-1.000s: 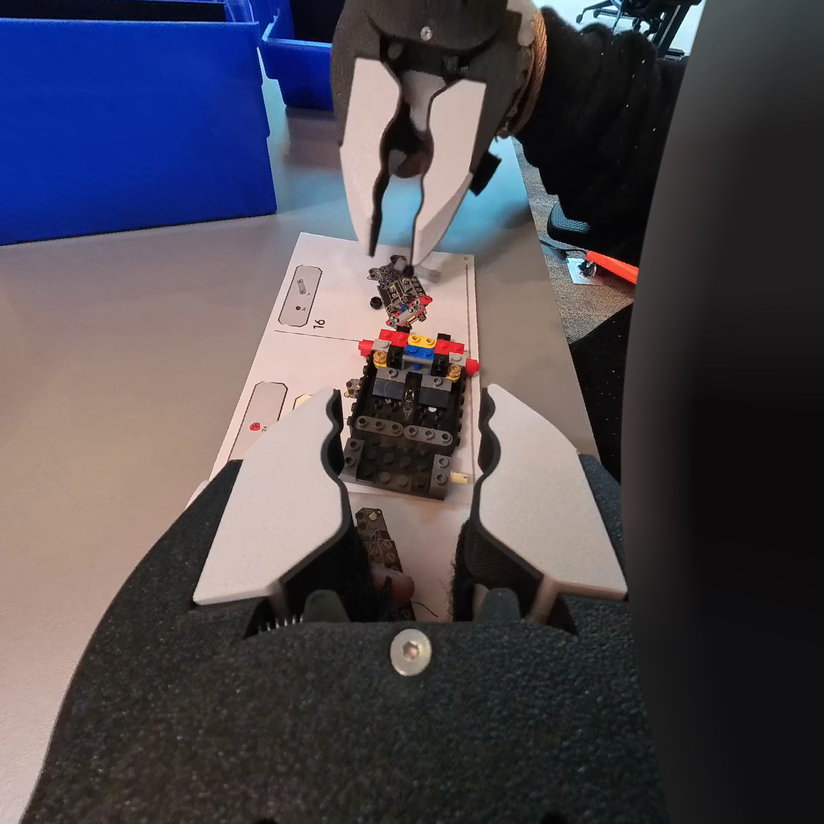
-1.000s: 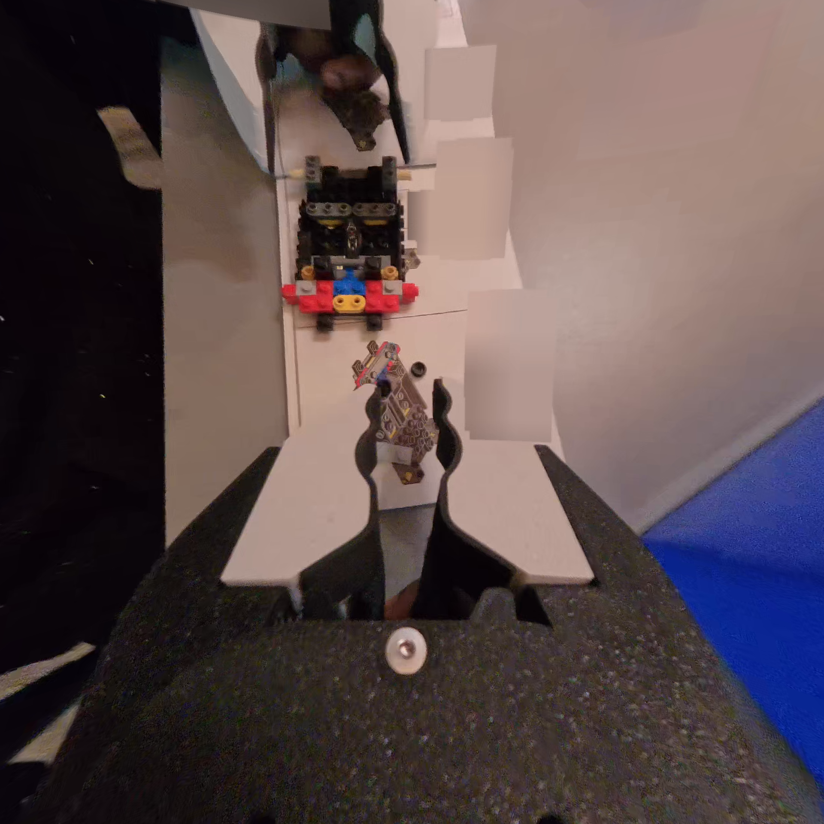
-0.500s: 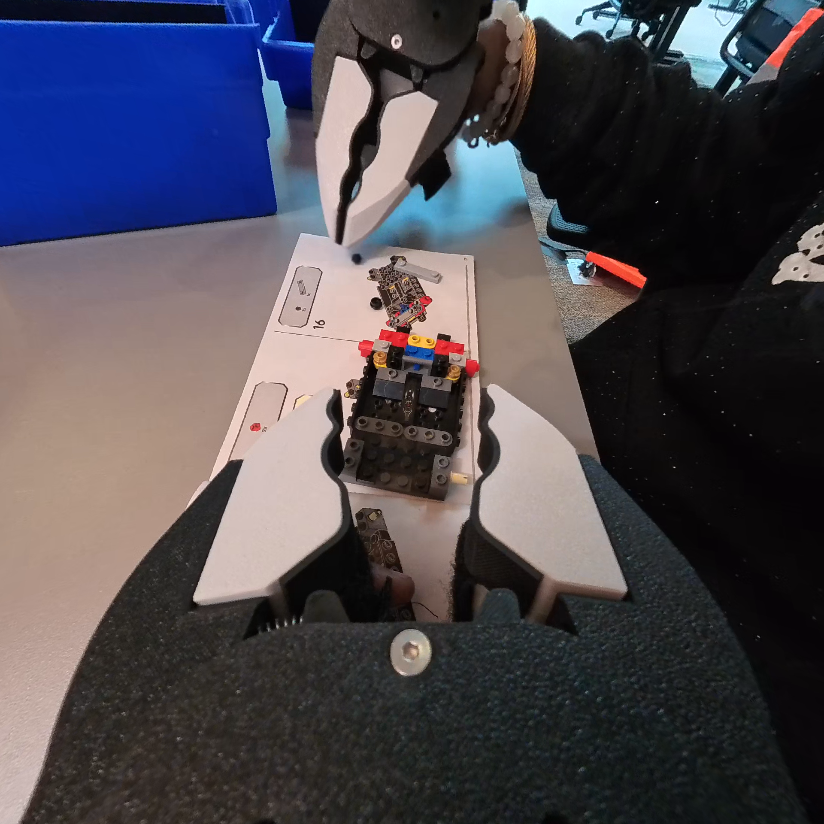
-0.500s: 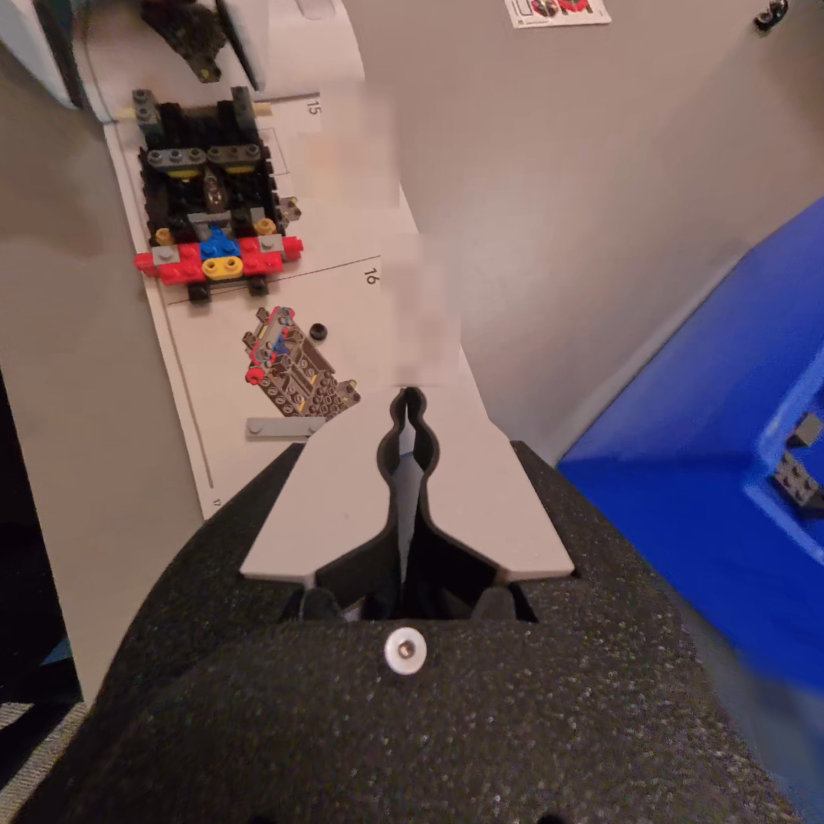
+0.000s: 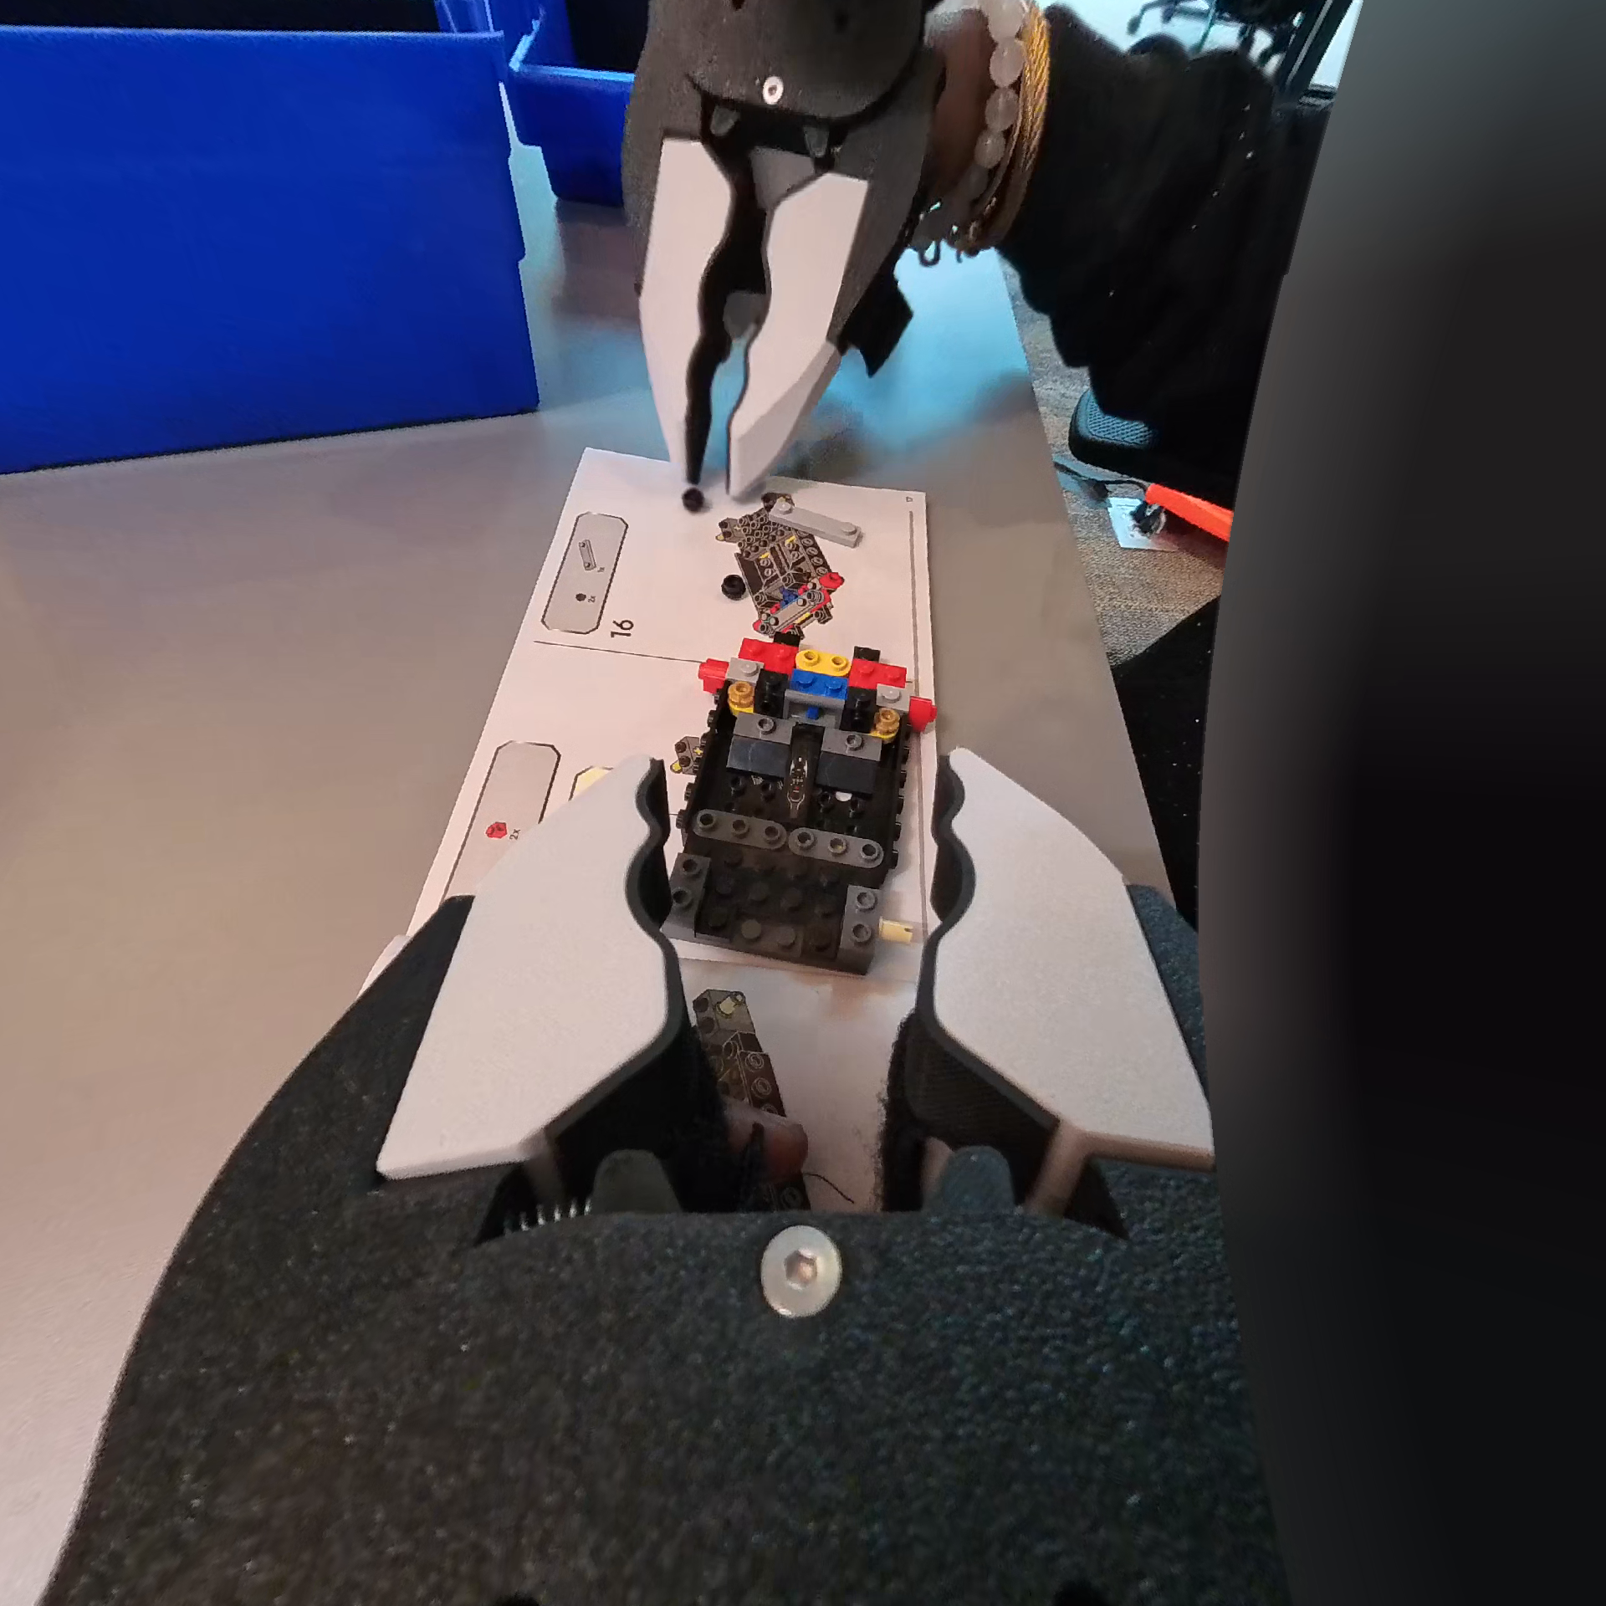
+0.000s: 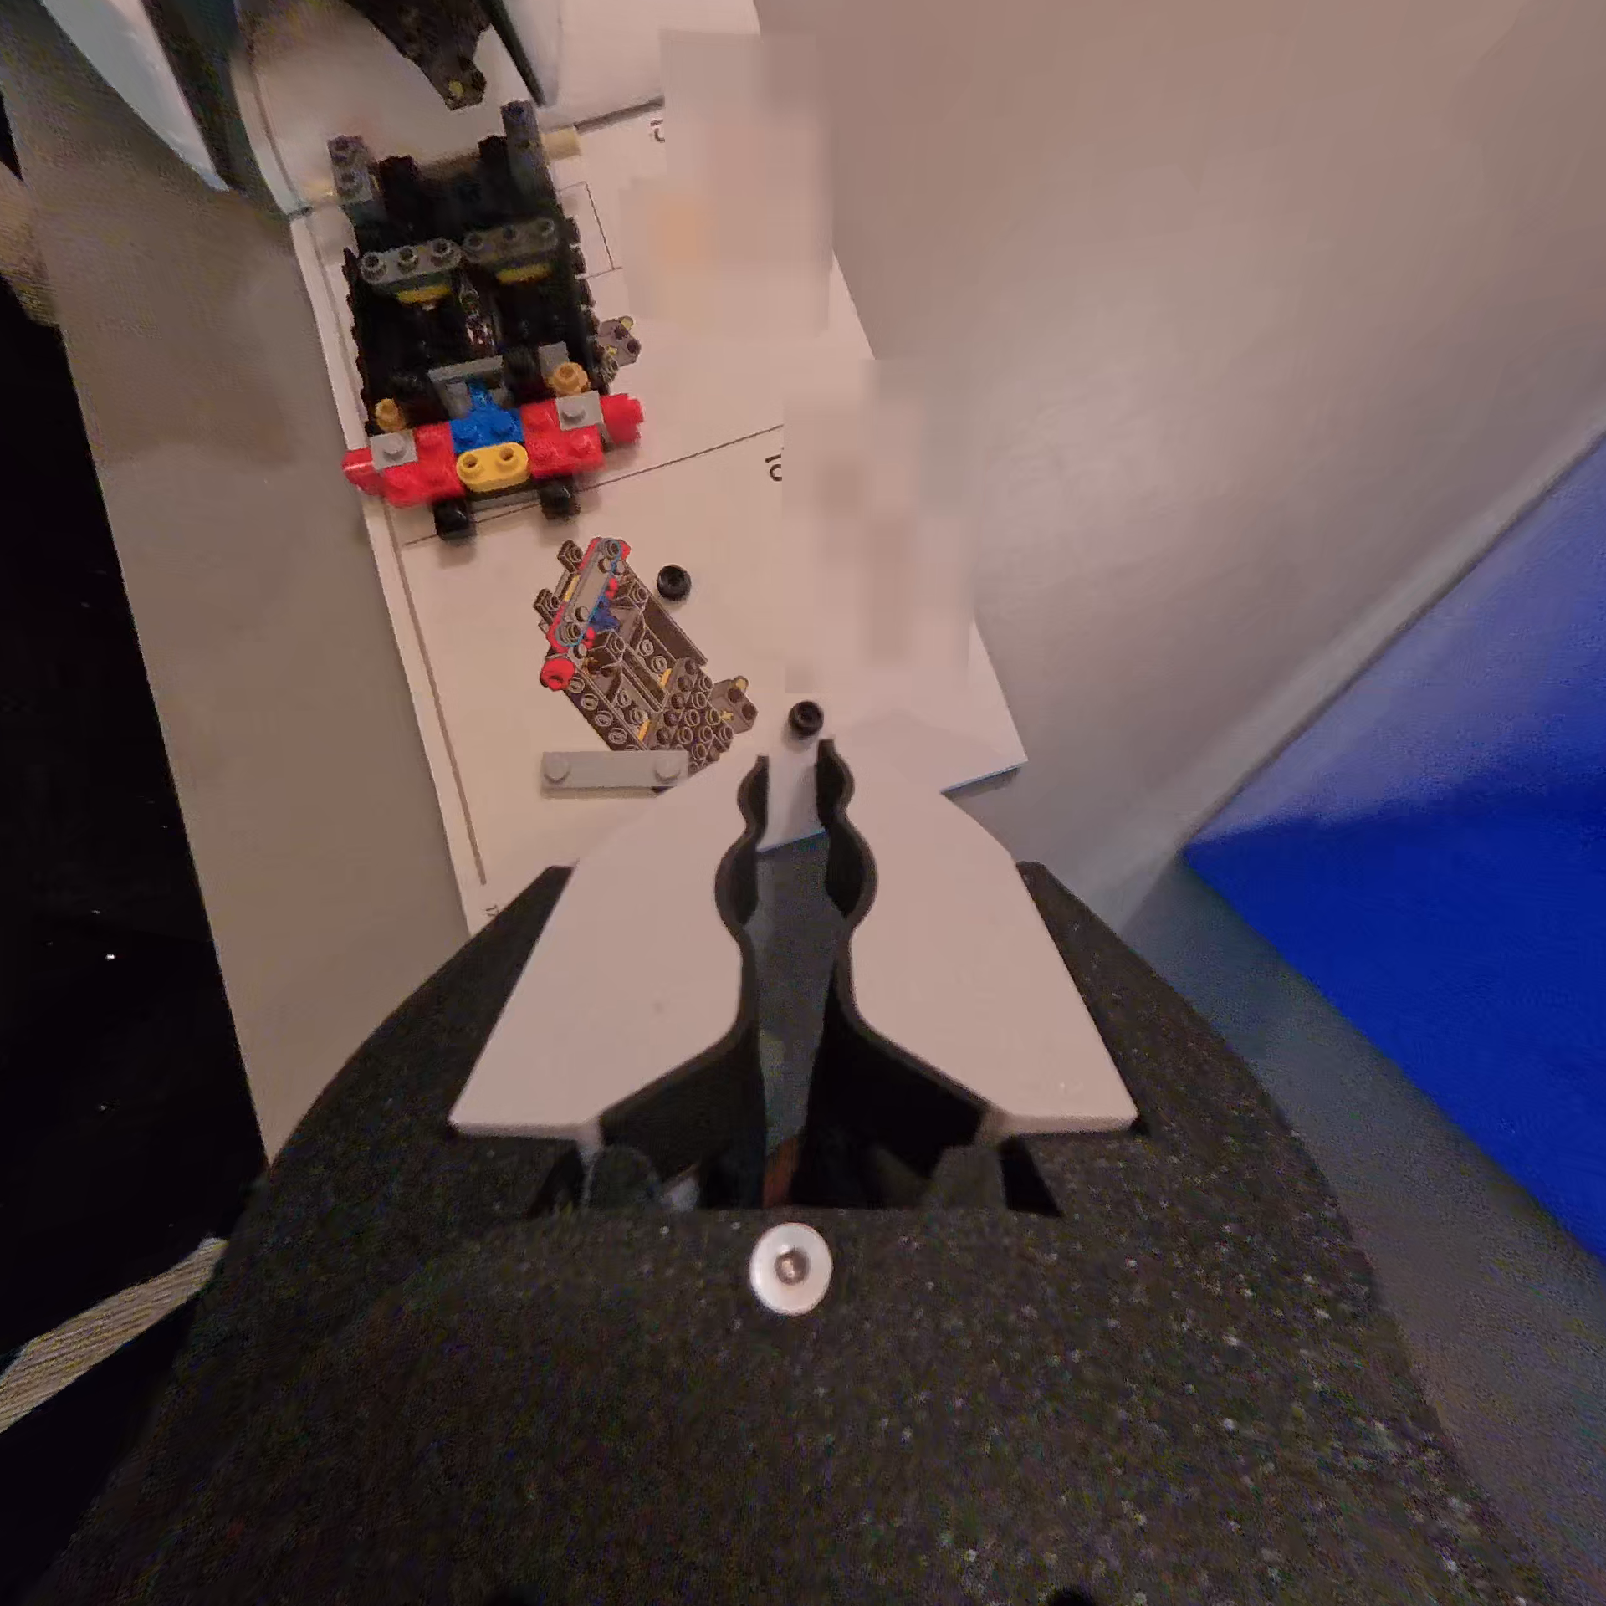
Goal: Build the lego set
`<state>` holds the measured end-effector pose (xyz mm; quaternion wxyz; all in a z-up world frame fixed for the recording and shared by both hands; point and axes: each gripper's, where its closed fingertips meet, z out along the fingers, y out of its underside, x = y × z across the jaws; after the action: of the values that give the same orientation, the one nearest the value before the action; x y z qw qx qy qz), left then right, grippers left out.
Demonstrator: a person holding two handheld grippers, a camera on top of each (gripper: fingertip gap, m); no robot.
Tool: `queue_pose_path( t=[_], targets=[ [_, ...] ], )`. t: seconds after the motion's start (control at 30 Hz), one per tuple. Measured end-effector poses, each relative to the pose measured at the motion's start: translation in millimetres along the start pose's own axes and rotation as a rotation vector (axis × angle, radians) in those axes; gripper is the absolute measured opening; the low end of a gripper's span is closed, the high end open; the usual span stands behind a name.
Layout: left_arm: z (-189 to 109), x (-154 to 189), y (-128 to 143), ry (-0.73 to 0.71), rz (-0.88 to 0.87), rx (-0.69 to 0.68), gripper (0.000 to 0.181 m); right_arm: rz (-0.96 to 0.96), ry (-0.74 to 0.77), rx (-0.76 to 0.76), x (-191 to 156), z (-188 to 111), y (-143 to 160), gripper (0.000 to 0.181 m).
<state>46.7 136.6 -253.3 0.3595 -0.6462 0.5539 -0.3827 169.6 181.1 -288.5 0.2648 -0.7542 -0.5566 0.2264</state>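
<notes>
On the white instruction sheet [image 5: 608, 695], which lies along a grey table [image 5: 217, 695], stands the main lego build [image 5: 795, 817]: a black studded chassis with a red, blue and yellow band across its far end. The left gripper [image 5: 795, 856] sits low at the near end of the sheet, level and pointing along it, its pale fingers [image 5: 556, 947] spread wide to either side of the build's near end without touching it; nothing is held between them.

Beyond the build on the sheet lies a smaller dark sub-assembly [image 6: 639, 665] with a red stud at one corner, a flat grey plate [image 6: 608, 772] just beside it and a small black round piece [image 6: 673, 580] near its other side.

From the sheet's far end the right gripper [image 5: 713, 478] comes down steeply, tips almost on the paper, with a beaded bracelet [image 5: 999, 113] and black sleeve [image 5: 1147, 217] behind it. Its fingers are slightly parted, a narrow gap showing. A second black round piece [image 6: 806, 718] sits right at its tips, seemingly loose on the sheet rather than pinched.

Blue bins [image 5: 243, 235] stand on the table past the sheet's far end.
</notes>
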Motion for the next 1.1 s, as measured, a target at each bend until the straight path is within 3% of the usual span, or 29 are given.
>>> queue_pose_path(
  t=[0.1, 0.47, 0.67, 0.83, 1.0, 1.1],
  targets=[
    [-0.1, 0.0, -0.1, 0.000, -0.001, 0.000, 0.058, 0.013, -0.016, 0.017, -1.2, 1.0, -1.6, 0.015],
    [-0.2, 0.2, -0.2, 0.000, -0.001, 0.000, 0.058, -0.076, 0.011, 0.061, -4.4, 8.0, -15.3, 0.001],
    [-1.2, -0.4, -1.4, -0.006, -0.001, 0.009, 0.057, -0.101, 0.039, 0.030, -1.5, 3.5, -9.8, 0.013],
    [0.1, 0.5, 0.2, -0.012, 0.014, -0.004, 0.057, -0.091, 0.034, 0.065, -2.1, 5.8, -15.0, 0.014],
    [-0.3, 1.0, -0.1, -0.019, 0.028, -0.001, 0.056, -0.095, 0.027, 0.057, -2.5, 12.5, -14.3, 0.004],
    [-3.5, -4.5, -11.4, -0.088, 0.087, 0.075, 0.050, -0.105, 0.039, 0.149, -2.4, 6.3, -28.3, 0.004]
  ],
)
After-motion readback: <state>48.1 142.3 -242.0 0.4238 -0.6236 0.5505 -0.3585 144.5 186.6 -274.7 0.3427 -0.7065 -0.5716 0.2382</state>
